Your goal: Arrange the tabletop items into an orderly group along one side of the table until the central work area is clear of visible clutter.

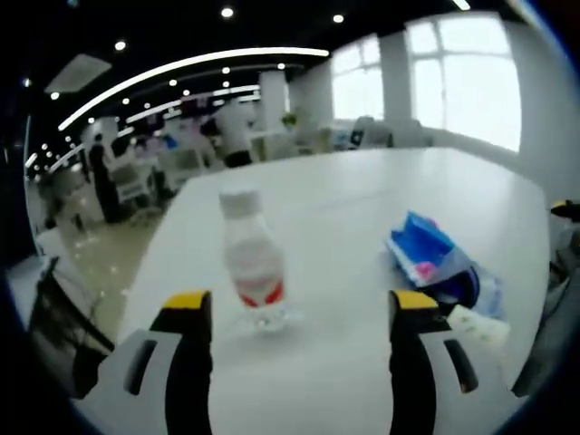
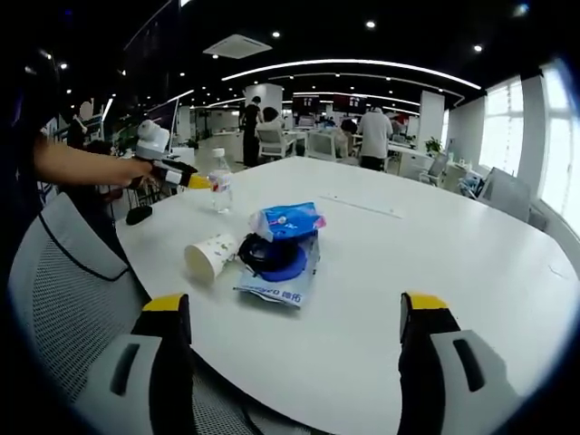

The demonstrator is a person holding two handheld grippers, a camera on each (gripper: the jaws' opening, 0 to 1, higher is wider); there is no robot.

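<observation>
A clear water bottle (image 1: 254,263) with a white cap and red label stands upright on the white table (image 1: 362,199), just ahead of my open left gripper (image 1: 301,304) and nearer its left jaw. To the right lie a blue tissue pack (image 1: 426,249) and a dark blue round thing (image 1: 458,285). In the right gripper view, my open right gripper (image 2: 294,308) hangs over the table's near edge with nothing between its jaws. Ahead lies a pile: a tipped paper cup (image 2: 210,256), the blue pack (image 2: 288,220), the dark round thing (image 2: 272,258) and a flat packet (image 2: 281,288). The left gripper (image 2: 195,179) reaches the bottle (image 2: 219,181).
A grey mesh chair (image 2: 63,290) stands at the table's left edge, and a small black object (image 2: 138,215) lies near that edge. Bare tabletop (image 2: 435,272) stretches to the right and far side. People and desks fill the office behind.
</observation>
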